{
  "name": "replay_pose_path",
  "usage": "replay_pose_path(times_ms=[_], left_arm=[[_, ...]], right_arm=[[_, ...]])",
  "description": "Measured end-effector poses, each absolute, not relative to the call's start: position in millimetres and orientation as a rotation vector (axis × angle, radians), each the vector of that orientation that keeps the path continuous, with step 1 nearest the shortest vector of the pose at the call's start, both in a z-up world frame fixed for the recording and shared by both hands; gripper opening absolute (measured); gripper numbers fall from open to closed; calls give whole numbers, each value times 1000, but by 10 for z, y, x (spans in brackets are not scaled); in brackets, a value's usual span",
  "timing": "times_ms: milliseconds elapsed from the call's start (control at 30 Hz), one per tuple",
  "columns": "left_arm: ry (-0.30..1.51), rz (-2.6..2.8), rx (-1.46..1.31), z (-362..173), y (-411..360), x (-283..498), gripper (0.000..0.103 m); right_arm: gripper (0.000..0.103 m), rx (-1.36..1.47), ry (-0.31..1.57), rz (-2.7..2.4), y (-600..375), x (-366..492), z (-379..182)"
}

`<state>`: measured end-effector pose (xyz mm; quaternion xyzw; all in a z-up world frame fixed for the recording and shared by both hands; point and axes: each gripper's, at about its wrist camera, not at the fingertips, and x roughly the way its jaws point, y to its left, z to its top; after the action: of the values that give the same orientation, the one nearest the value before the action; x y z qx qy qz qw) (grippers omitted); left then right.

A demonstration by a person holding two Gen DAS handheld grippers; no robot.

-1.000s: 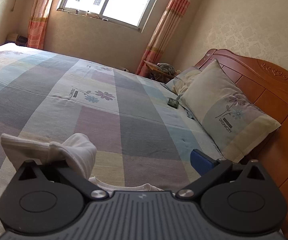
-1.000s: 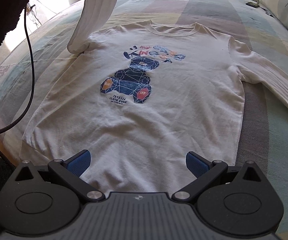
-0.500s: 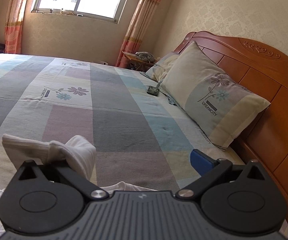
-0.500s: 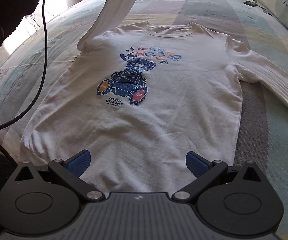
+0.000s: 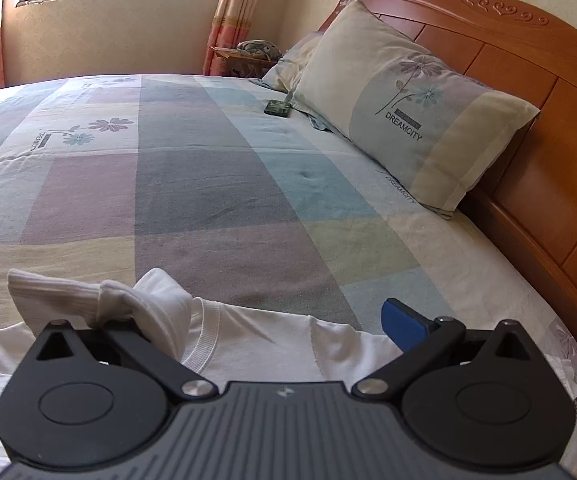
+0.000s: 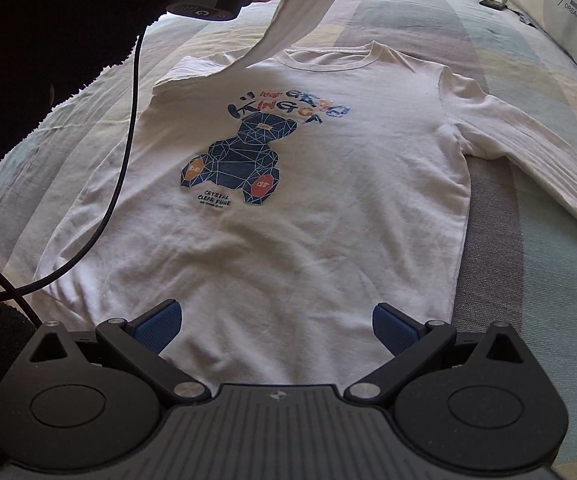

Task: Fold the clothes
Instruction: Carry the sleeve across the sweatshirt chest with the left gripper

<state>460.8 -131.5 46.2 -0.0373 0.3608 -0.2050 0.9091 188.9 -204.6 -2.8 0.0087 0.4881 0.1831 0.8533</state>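
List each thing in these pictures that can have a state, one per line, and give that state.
Shirt: flat on the bed, print up, unfolded.
Left sleeve: lifted off the bed, cuff draped over the left gripper's finger.
Right sleeve: lying out to the side on the bed.
Left gripper: jaws apart.
Right gripper: open, empty, above the hem.
Pillow: leaning against the headboard.

White bear-print shirt (image 6: 288, 208) flat on bed; sleeve (image 6: 292, 12) lifted.

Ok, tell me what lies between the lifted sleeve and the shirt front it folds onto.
Nothing visible. The left gripper holds the sleeve above the shirt, whose printed front lies bare; only a black cable hangs beside its edge.
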Motion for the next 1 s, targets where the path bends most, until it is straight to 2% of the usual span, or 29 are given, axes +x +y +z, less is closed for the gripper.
replay_pose_path(times_ms=[433,700,1000], left_arm=[[990,-483,8,-460,-1745,4494,102],[1036,-561,39,-356,-1596,4247,102],[958,-461,-239,-332,-1045,4311,102]], right_arm=[[103,42,1035,387,-2128,1943,-92],[103,62,1044,370,-2207,1948,-124],[103,91,1047,356,-2189,1983,-169]])
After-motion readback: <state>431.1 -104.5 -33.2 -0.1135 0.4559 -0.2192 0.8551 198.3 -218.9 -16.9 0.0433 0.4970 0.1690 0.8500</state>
